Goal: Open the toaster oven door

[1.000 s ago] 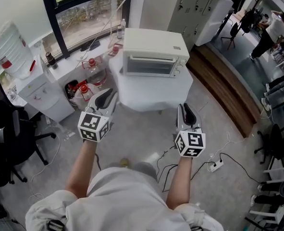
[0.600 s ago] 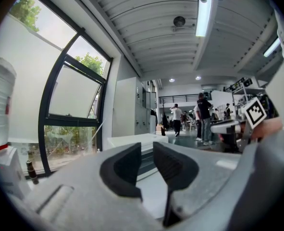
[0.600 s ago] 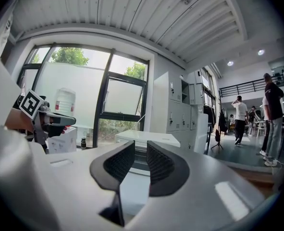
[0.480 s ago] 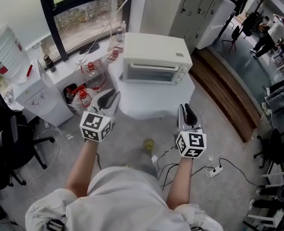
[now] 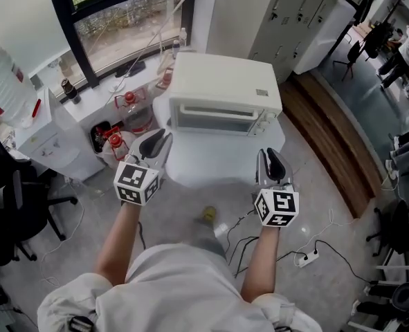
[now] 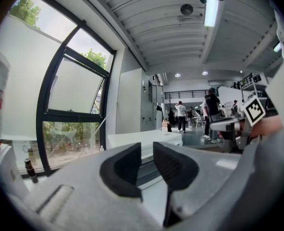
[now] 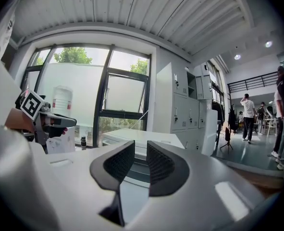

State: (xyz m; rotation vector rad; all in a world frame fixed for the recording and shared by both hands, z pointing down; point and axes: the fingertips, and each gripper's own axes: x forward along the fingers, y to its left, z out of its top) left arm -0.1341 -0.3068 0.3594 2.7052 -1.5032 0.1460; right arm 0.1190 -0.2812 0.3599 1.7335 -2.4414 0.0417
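Note:
A cream toaster oven [image 5: 221, 95] stands on a small white table [image 5: 211, 159], its glass door [image 5: 216, 118] closed and its knobs at the right. My left gripper [image 5: 154, 144] hovers before the table's near left corner, and my right gripper [image 5: 270, 163] before its near right edge. Neither touches the oven. In the left gripper view the left gripper [image 6: 147, 150] has a narrow gap between its pads with nothing in it, and the oven [image 6: 132, 138] lies ahead. The right gripper [image 7: 141, 150] looks the same, aimed at the oven [image 7: 129, 136].
A water dispenser [image 5: 7, 81] and a black office chair [image 5: 10, 206] stand at the left. Red-capped jugs [image 5: 114, 140] sit on the floor beside the table. Cables and a power strip [image 5: 304, 258] lie at the right, near a wooden step [image 5: 335, 144]. Grey lockers [image 5: 287, 12] stand behind.
The person has stepped toward the table, so the oven sits closer and larger in view. Both grippers keep the same pose and jaw gap.

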